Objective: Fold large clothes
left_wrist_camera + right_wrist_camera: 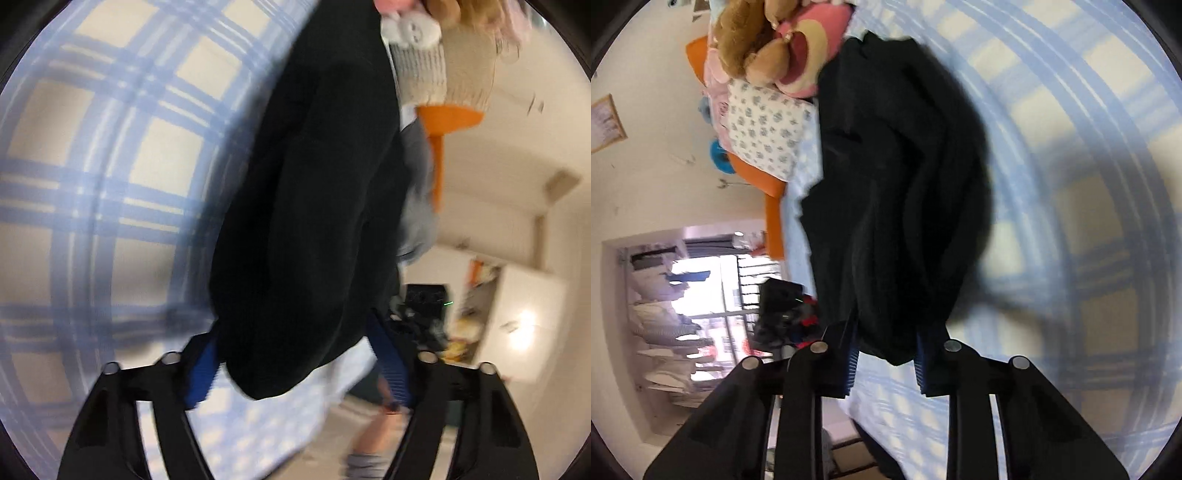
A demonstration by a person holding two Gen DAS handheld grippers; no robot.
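Black garment [306, 206] lay bunched on the plaid bedsheet [92, 177], near the stuffed toys [757, 40] at the bed's head edge. Left gripper [299, 365] stood half wide, cloth between its pads; contact unclear. Right gripper [886, 358] was narrow, pinching a fold. Fabric looked soft, limp, light; best taken at hem corners.

Bright indoor light, heavy motion blur, fisheye edges, window [713, 280] glare

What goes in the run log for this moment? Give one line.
stage: gripping | left claw: black garment between pads | right claw: shut on black garment | surface: plaid bedsheet
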